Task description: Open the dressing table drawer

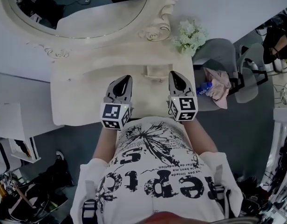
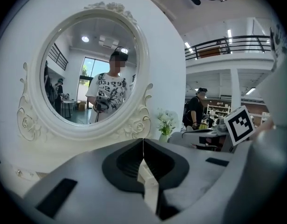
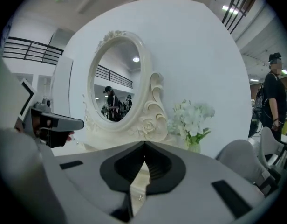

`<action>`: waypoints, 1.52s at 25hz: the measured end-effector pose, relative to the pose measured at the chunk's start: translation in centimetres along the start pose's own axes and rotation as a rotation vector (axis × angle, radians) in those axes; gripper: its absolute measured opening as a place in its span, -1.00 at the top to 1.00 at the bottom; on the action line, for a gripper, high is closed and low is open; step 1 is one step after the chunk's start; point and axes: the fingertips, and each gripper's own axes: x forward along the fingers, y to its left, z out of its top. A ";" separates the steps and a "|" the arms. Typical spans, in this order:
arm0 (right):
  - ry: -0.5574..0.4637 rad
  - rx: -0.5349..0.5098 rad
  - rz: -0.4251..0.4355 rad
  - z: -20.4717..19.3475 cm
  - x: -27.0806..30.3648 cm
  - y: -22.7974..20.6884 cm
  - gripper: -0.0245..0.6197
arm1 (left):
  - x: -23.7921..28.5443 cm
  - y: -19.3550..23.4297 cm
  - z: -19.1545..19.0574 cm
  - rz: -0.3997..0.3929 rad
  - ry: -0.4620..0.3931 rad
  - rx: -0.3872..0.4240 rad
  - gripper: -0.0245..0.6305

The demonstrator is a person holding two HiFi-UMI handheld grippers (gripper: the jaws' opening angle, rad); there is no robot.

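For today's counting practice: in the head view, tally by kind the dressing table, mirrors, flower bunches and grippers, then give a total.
dressing table: 1
oval mirror: 1
bunch of white flowers: 1
grippers: 2 (left gripper, right gripper, both shut and empty)
Total: 5

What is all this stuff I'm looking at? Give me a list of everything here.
dressing table: one, cream, in front of the person
mirror: one, oval, carved cream frame, at the table's back
drawer: one, small, cream, on the table top between the gripper tips
flowers: one bunch, white, back right corner of the table
chair: one, grey, right of the table
cloth: one, pink, on the chair
bystander: one, dark clothes, far right
shirt: one, white with black print, on the person
left gripper: grey, shut, empty, over the table
right gripper: grey, shut, empty, over the table
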 end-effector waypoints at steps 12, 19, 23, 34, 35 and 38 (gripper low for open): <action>-0.137 -0.001 0.021 4.7 -1.3 -0.4 0.87 | -0.1 -0.1 3.2 0.010 -0.070 0.056 0.86; -0.132 -0.014 0.022 4.4 -1.0 -0.4 0.87 | 0.0 -0.1 3.1 0.014 -0.068 0.044 0.86; -0.135 -0.025 0.032 4.5 -0.8 0.0 0.87 | -0.1 0.1 3.0 0.019 -0.065 0.034 0.86; -0.131 -0.028 0.061 4.2 -0.7 0.6 0.87 | -0.2 0.0 2.7 0.025 -0.062 0.023 0.87; -0.131 -0.027 0.062 4.1 -0.7 0.5 0.87 | -0.2 0.0 2.7 0.024 -0.062 0.024 0.86; -0.127 -0.023 0.062 4.0 -0.7 0.4 0.87 | -0.1 -0.2 2.7 0.022 -0.060 0.025 0.87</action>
